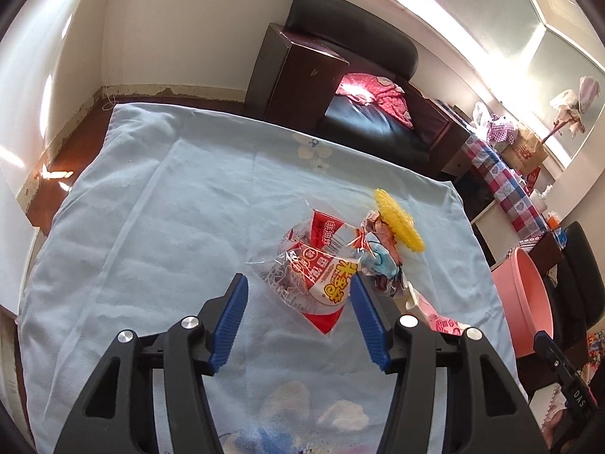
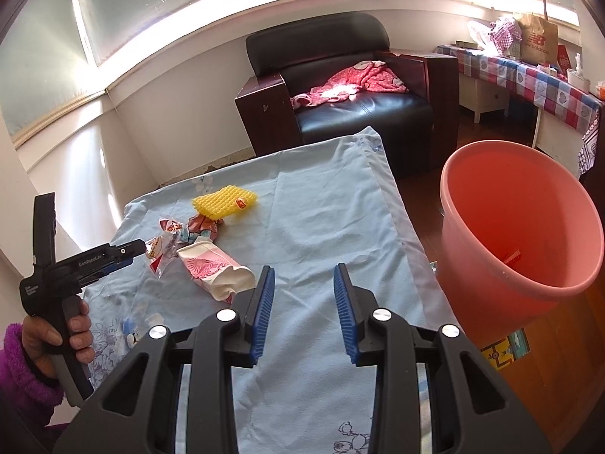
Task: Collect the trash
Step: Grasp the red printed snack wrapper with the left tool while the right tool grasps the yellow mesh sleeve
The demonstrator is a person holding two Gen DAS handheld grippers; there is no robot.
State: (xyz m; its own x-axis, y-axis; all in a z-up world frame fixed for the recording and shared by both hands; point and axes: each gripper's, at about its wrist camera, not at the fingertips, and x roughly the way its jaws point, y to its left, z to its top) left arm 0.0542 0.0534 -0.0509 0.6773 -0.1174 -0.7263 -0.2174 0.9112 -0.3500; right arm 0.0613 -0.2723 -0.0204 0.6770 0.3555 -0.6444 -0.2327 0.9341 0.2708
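Trash lies on a light blue cloth (image 1: pixel 170 208). A clear and red snack wrapper (image 1: pixel 314 276) sits between the open jaws of my left gripper (image 1: pixel 298 287), untouched by the pads. Behind it lie a crumpled colourful wrapper (image 1: pixel 382 265), a yellow bumpy plastic piece (image 1: pixel 399 223) and a pink and white carton (image 1: pixel 435 314). In the right wrist view my right gripper (image 2: pixel 304 280) is open and empty over bare cloth (image 2: pixel 321 219), right of the carton (image 2: pixel 215 268), the yellow piece (image 2: pixel 225 200) and the snack wrapper (image 2: pixel 160 251). My left gripper (image 2: pixel 140 251) shows there beside the wrapper. A pink bucket (image 2: pixel 518 223) stands right of the table.
A black armchair (image 2: pixel 355 87) with a pink spotted garment (image 2: pixel 351 79) stands behind the table. A side table with a checked cloth (image 2: pixel 537 79) and a paper bag (image 2: pixel 537 38) is at the far right. The bucket also shows in the left wrist view (image 1: pixel 525 295).
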